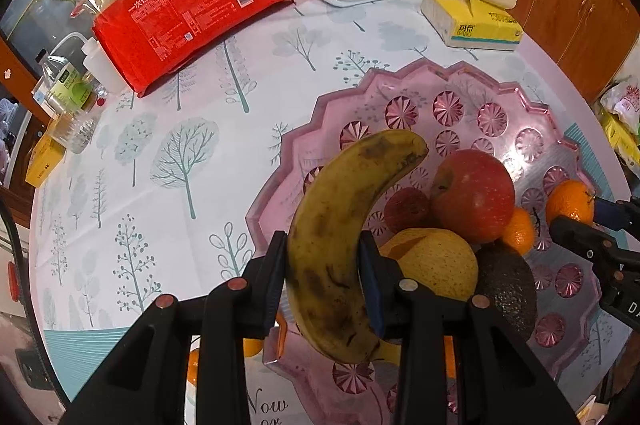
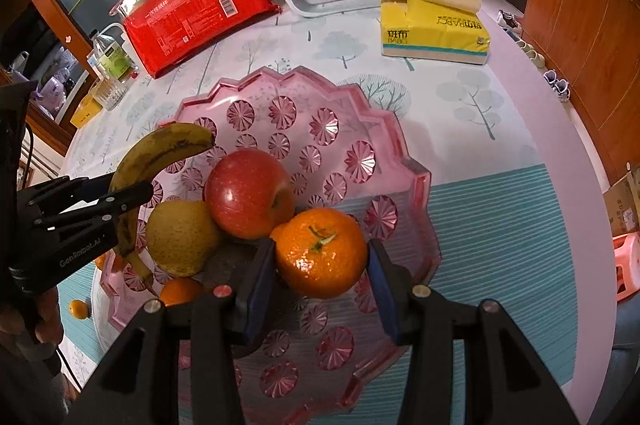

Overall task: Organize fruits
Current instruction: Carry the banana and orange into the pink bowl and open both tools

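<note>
Left gripper (image 1: 324,257), marked "GenRobot.AI": clamped on spotted banana (image 1: 344,237) above pink tray (image 1: 500,97). Right gripper (image 2: 322,261): clamped on orange mandarin (image 2: 320,253) over same tray, beside red apple (image 2: 248,193). Behind: yellow tissue pack (image 2: 436,33), Chinese lettering too small to read

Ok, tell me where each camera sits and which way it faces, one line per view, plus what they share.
Left wrist: on the left gripper, angled steeply down over the pink tray; its jaws hold a banana.
Right wrist: on the right gripper, looking down likewise; its jaws hold an orange; a hand shows at left.
Shared: tray, banana, apple, orange, each other's gripper.
</note>
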The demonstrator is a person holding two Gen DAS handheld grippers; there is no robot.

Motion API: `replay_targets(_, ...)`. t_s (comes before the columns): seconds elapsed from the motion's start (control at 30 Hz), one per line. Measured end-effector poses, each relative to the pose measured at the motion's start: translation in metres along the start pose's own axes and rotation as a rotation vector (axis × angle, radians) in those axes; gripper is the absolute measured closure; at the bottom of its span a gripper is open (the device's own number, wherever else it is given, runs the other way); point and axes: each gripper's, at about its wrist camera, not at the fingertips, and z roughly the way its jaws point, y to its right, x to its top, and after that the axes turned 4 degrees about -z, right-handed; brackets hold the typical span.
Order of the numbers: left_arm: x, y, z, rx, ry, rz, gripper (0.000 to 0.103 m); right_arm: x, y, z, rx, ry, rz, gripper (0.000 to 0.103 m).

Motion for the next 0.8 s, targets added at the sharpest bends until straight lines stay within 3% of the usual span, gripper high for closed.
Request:
replay_targets(0.6,0.001,0.005,0.012,0.002,-0.035,0.004,0.069,-0.004,0.000,0.008,0.005,-0.015,0.007,0.055)
replay_targets(0.8,0.000,0.005,0.010,0.016,-0.021,0.006,0.058,-0.002,0.000,0.000,0.001,0.015,0.008,0.051)
